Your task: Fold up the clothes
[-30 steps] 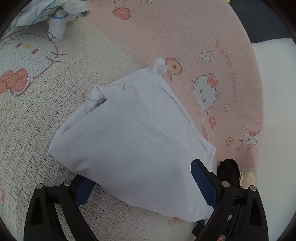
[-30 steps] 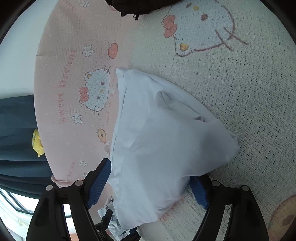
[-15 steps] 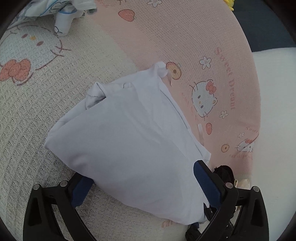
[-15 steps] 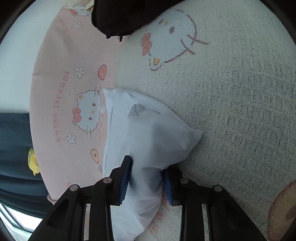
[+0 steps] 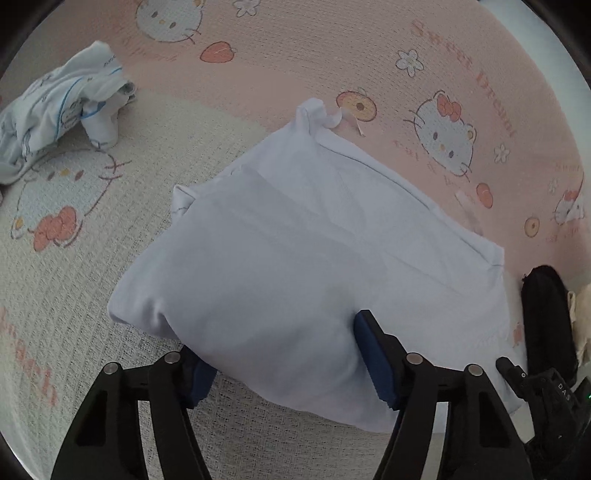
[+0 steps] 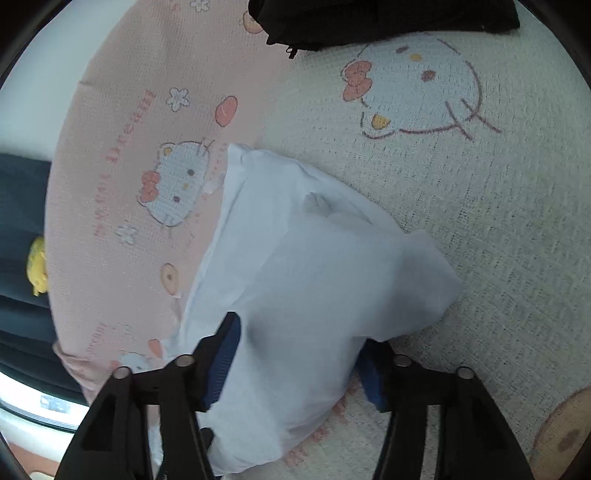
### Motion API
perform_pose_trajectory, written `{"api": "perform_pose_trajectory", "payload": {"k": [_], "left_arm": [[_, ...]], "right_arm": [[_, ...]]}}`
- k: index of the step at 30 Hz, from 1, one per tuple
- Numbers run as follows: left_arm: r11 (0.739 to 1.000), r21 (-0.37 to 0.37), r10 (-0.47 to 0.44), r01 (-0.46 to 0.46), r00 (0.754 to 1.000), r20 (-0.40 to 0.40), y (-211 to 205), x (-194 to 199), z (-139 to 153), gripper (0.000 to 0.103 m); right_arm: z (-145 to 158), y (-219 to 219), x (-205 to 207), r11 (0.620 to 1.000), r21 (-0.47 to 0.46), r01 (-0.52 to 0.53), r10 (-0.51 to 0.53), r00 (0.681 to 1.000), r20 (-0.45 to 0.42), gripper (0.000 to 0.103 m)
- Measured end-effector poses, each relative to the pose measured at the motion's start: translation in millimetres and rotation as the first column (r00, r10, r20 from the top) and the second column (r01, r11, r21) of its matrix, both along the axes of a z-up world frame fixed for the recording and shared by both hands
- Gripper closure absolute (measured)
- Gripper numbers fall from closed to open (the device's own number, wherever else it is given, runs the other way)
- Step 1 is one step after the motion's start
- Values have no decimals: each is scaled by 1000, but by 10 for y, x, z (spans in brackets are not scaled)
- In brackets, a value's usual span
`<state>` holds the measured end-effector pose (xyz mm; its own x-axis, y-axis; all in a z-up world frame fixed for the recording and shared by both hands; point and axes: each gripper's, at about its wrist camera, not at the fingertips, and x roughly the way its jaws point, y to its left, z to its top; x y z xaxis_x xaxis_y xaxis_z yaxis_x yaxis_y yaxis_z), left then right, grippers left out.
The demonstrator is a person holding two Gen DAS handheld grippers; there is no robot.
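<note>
Since half a second ago the left gripper (image 5: 284, 354) has narrowed: its jaws now sit partly spread astride the near fold of the white shirt (image 5: 303, 251), whether pinching it I cannot tell. The right gripper (image 6: 299, 365) has widened from a tight pinch; its jaws stand partly spread with shirt (image 6: 314, 295) fabric bulging between them. The shirt lies folded on the blanket (image 5: 74, 295), at centre in both views. A printed garment (image 5: 62, 107) lies at 10 o'clock in the left view; a black garment (image 6: 384, 18) at 12 o'clock in the right. No containers visible.
</note>
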<state>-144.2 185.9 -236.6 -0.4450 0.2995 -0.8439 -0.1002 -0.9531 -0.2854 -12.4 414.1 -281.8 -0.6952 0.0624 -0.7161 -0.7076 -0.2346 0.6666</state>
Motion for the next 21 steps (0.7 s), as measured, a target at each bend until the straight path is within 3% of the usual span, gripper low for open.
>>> {"api": "perform_pose_trajectory", "payload": {"k": [3, 6, 8, 11, 17, 21], "left_arm": [[989, -134, -65, 56, 996, -68, 152, 52, 83, 57], [953, -291, -132, 83, 980, -152, 342, 159, 234, 66], [920, -381, -179, 91, 963, -202, 460, 240, 348, 68], [894, -437, -214, 97, 950, -227, 521, 299, 464, 70], [942, -310, -176, 128, 975, -134, 200, 421, 504, 70], [946, -284, -193, 156, 975, -108, 79, 650, 449, 70]], "right_arm": [[111, -107, -144, 987, 138, -79, 61, 989, 136, 72], [199, -181, -258, 961, 225, -161, 111, 969, 219, 81], [242, -193, -217, 960, 215, -181, 131, 965, 227, 84], [302, -205, -129, 961, 185, -207, 162, 959, 232, 85], [406, -229, 115, 961, 128, -246, 215, 952, 217, 85], [459, -347, 255, 942, 137, -307, 267, 931, 249, 85]]}}
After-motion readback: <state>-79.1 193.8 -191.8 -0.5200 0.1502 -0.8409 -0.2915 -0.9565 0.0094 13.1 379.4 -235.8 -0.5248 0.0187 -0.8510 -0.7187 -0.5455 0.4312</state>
